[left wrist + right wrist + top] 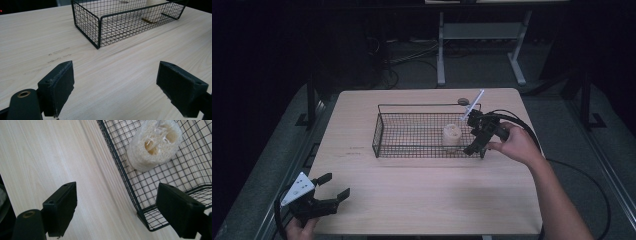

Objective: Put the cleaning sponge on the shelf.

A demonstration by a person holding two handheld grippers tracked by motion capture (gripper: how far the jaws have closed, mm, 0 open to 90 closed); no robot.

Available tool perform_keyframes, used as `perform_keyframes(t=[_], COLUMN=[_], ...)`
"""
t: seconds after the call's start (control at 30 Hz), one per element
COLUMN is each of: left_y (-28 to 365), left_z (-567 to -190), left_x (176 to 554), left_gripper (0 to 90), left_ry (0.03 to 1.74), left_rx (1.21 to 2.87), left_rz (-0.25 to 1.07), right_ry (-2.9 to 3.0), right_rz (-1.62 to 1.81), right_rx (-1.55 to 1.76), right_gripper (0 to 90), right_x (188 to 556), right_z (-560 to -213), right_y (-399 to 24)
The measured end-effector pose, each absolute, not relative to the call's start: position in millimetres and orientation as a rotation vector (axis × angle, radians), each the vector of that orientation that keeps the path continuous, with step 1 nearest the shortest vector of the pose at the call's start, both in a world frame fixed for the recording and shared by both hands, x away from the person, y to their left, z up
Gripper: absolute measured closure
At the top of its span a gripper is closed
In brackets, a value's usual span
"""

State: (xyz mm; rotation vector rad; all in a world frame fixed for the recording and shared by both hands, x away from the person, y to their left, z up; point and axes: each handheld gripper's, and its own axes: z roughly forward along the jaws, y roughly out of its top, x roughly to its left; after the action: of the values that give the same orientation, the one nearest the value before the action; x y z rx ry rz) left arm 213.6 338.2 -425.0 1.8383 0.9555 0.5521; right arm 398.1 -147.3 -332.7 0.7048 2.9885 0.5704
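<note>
The pale wooden desk point(427, 200) carries a black wire basket point(384, 131) set toward its far side, and inside the basket, near its right end, stands a cream loofah slice point(452, 136) with holes through its top face. The right claw point(475, 150) hangs at the basket's near right corner, just beside the loofah slice, with its jaws spread wide and nothing between them; in the right gripper view the left jaw sits over bare desk outside the basket while the right jaw sits over the basket's corner, the wire wall running between the two, and neither pad presses on the wire or the loofah slice. The hand point(517, 145) that carries it comes in from the right edge of the desk, forearm angled up from the lower right, wrist bent so that the claw tips downward and toward the basket, with its black cable looping behind over the desk's right side. The left claw point(332, 186) rests low over the near left corner of the desk, well apart from the basket, jaws likewise wide apart and holding nothing; its grey three-cornered plate faces up, and the hand grips it from below the desk edge, the claw aimed toward the basket's near left corner.
</note>
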Motion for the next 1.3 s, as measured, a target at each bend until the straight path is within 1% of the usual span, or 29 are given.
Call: perform_keyframes(t=[0.63, 1.3], left_y=[340, 339], left_z=[-425, -425], left_x=[212, 212], left_gripper=[13.8, 13.8], left_ry=[0.961, 0.962], left_rx=[1.833, 1.842], left_rz=[0.556, 0.557], right_ry=[2.997, 3.008], right_rz=[0.579, 0.616], right_rx=[0.685, 0.674], right_gripper=[17.1, 17.0], right_x=[377, 353], right_z=[-346, -373], right_y=[-161, -173])
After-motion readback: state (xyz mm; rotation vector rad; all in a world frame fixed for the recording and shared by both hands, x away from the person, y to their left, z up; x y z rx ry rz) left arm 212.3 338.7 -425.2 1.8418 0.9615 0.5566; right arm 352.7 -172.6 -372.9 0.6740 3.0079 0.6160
